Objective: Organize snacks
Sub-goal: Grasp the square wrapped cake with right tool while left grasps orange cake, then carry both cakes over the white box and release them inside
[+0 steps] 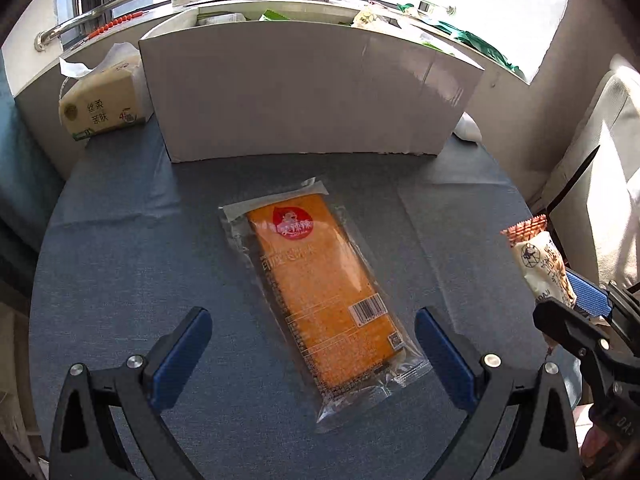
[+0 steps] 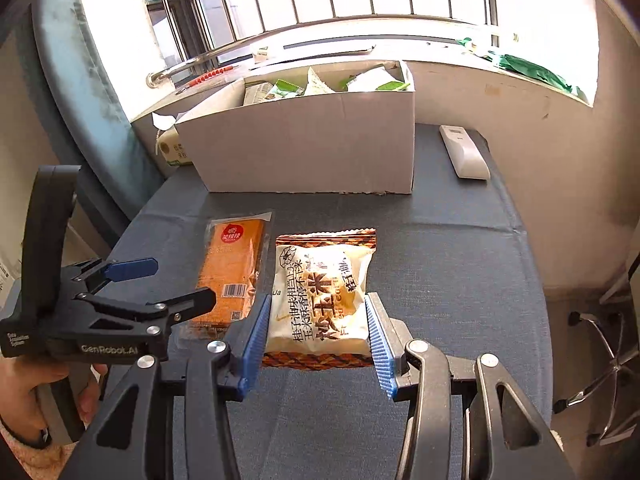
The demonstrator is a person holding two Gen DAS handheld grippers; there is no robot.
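Blue ribbed pads [image 2: 256,336] on my right hand-held gripper [image 2: 318,330] are pinching a cream snack packet [image 2: 320,300] from both sides, so that one's clamped. It's a puffy pack with black Chinese lettering and brown crimped ends, and I can't really tell if it's resting on the surface [image 2: 440,272] or lifted just off it. From the left wrist view the same packet [image 1: 540,268] peeks in at the right edge.

Over on the other side, my left hand-held gripper [image 1: 314,356] is spread wide, fingers either side of the near end of an orange snack pack [image 1: 324,292] without touching it. That pack lies flat on the blue-grey cloth [image 1: 120,280], clear wrapper, red round logo at the far end, barcode at the near end, sitting a bit diagonal. In the right view it lies [image 2: 234,276] just left of the cream packet.

Further back there's a white cardboard box [image 1: 308,92] with green and white snack bags [image 2: 320,82] already inside. A tissue pack [image 1: 100,100] sits at the box's left, and a white remote-looking thing [image 2: 464,152] lies to its right.
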